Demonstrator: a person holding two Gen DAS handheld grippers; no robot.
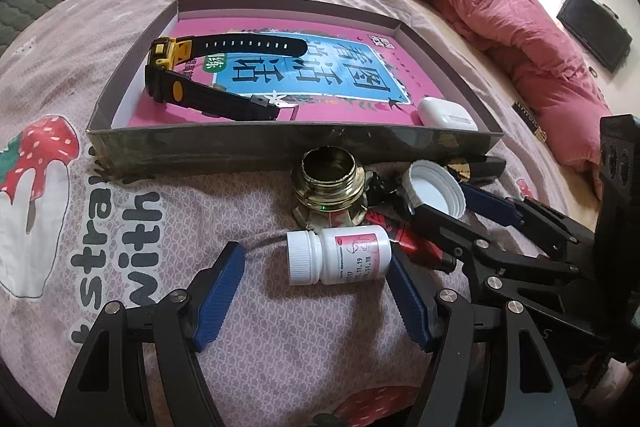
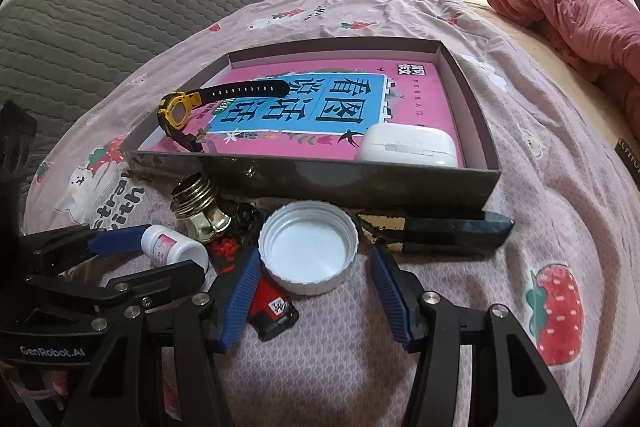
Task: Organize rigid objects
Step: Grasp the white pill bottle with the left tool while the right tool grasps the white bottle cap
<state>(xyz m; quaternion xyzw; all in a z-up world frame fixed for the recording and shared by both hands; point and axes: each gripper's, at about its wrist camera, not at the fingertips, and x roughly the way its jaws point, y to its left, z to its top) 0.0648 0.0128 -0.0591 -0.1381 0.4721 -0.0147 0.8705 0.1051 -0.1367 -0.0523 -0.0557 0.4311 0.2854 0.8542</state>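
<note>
A white pill bottle (image 1: 340,257) lies on its side on the bedspread between the blue pads of my open left gripper (image 1: 316,253); the right pad is close to its base and the left pad stands clear of its lid. A white screw cap (image 2: 308,247) lies open side up between the fingertips of my right gripper (image 2: 314,254), whose jaws are open with a gap on the right side. Behind them stands a shallow dark box (image 1: 280,143) holding a pink book (image 1: 320,67), a black and yellow watch (image 1: 180,67) and a white earbud case (image 1: 446,113).
A brass threaded fitting (image 1: 328,187), a red and black lighter-like thing (image 2: 272,307), a small black piece (image 2: 246,217) and a dark oblong thing (image 2: 440,227) lie in front of the box. A pink duvet (image 1: 500,7) is heaped at the right, a grey quilted cushion (image 2: 100,7) at the left.
</note>
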